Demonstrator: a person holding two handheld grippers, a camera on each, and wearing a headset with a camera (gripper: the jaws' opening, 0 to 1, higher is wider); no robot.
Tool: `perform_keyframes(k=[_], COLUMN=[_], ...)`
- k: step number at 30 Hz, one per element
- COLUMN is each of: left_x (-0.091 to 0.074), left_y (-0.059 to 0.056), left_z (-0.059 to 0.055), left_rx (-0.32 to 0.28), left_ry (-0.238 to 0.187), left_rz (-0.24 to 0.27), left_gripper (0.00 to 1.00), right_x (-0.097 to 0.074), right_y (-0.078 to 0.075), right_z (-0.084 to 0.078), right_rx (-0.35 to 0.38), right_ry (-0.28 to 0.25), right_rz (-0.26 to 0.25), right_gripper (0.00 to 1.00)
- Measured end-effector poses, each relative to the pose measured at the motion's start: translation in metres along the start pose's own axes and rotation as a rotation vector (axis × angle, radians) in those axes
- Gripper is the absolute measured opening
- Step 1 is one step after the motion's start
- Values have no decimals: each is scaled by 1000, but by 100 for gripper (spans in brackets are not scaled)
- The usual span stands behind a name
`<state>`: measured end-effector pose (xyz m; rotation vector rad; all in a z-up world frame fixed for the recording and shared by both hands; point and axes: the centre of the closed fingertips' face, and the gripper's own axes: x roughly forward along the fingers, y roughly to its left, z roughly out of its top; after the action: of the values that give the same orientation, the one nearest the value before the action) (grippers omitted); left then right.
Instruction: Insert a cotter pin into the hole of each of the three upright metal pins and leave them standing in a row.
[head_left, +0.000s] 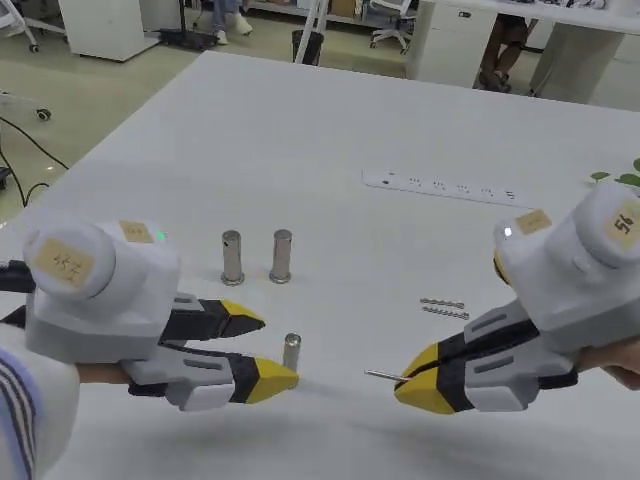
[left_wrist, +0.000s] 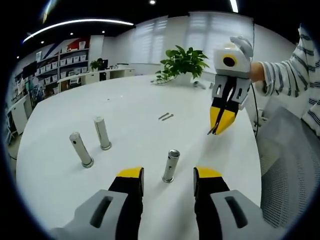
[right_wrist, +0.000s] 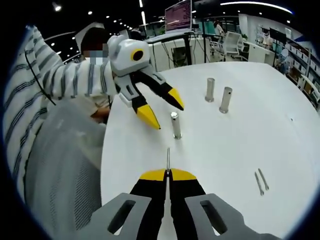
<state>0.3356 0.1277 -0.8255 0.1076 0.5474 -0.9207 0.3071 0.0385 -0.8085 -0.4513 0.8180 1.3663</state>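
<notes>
Three upright metal pins stand on the white table: two side by side at the back and one nearer. My left gripper is open, its yellow tips flanking the near pin without touching it. My right gripper is shut on a cotter pin, which sticks out from the jaw tips toward the near pin; the same cotter pin shows in the right gripper view. Two more cotter pins lie flat on the table to the right.
A white power strip lies across the far middle of the table. A green plant stands at the table's right edge. Office chairs and cabinets stand beyond the table.
</notes>
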Motion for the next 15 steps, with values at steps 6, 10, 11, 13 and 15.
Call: perform_keyframes(k=[6,10,11,13,15], left_x=[10,16,16,18,19], left_y=[1,-1,-1,-1,0], left_z=[-4,-7,-8,-8,-8], left_rx=[-32,-30,-29,-31,-27], left_ry=[-12,-5,-4,-4,-5], left_rz=[-7,-15,-16,-19,-18], left_gripper=[35,31,30,28,25], right_x=[2,6,7,9,11], right_y=[-9,-9,-9,-9,-10], right_z=[2,6,7,9,11], right_rx=[30,47,48,50,58], right_ry=[-4,-9,-11,-12,-14], right_rz=[-38,-39,-39,-39,-39], right_gripper=[3,3,3,3,3])
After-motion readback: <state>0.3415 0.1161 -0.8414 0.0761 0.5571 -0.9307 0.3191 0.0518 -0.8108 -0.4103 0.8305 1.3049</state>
